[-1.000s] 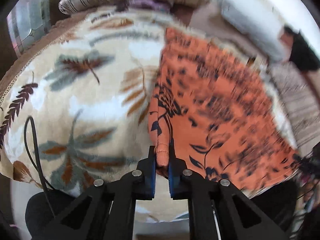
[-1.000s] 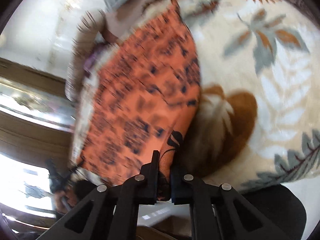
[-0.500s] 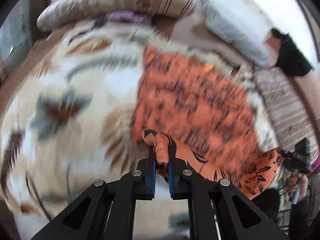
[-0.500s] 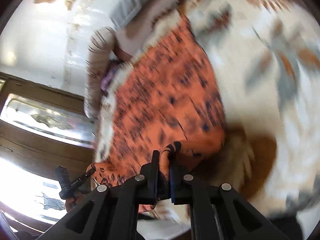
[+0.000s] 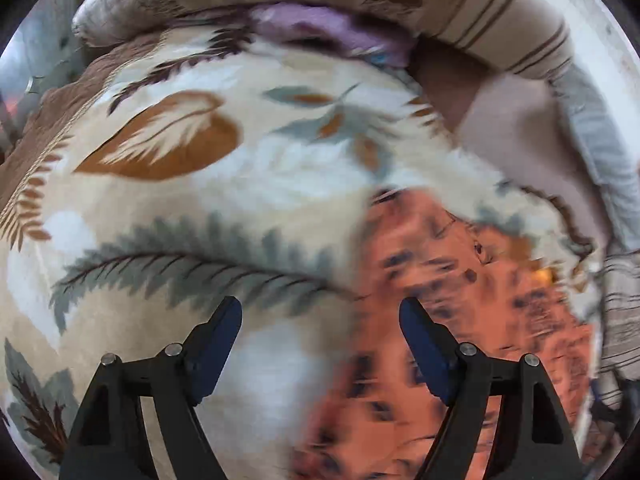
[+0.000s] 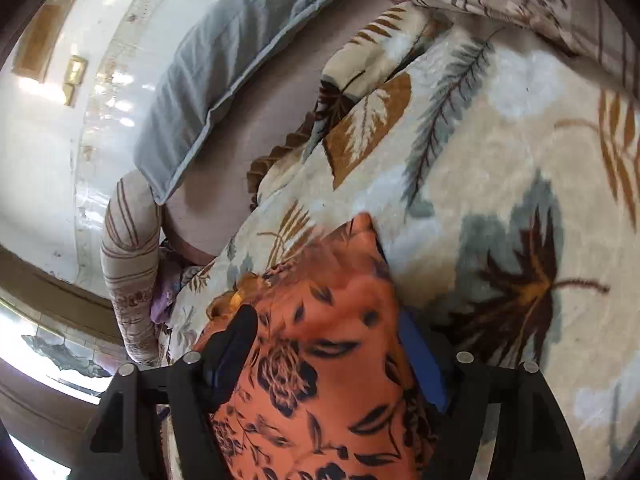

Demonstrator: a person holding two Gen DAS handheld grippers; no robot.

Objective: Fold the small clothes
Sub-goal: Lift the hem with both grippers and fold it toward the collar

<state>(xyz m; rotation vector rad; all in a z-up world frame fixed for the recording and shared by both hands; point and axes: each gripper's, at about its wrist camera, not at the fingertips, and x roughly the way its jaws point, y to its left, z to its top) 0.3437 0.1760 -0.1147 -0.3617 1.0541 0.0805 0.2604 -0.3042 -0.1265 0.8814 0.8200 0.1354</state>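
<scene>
The left gripper [image 5: 320, 320] has its fingers [image 5: 218, 334] spread wide and released, with nothing between them; under the gap lies bare blanket, and the orange garment [image 5: 460, 300] passes beneath the right-hand finger only. The right gripper [image 6: 320, 344] is likewise released, its fingers [image 6: 234, 344] standing wide apart with the orange garment [image 6: 328, 344] lying in the gap between them, draped loose rather than pinched.

Taking that orange floral garment as the landmark: it lies on the leaf-patterned blanket [image 5: 180, 220] of the bed, which spreads away from it on the far side in both views. Beyond the blanket's far edge, a striped bolster [image 5: 460, 8] curves round, with a bit of purple cloth [image 5: 332, 28] tucked just beside it. In the right wrist view a grey pillow [image 6: 224, 64] lies well apart from the garment, past a patch of plain sheet.

As for progress, the garment seems to sit as a narrower, doubled-over shape with neither gripper holding it, so one fold looks laid down. The left view is blurred, so how neat the edges are cannot be told. Probably a further fold and some smoothing remain.
</scene>
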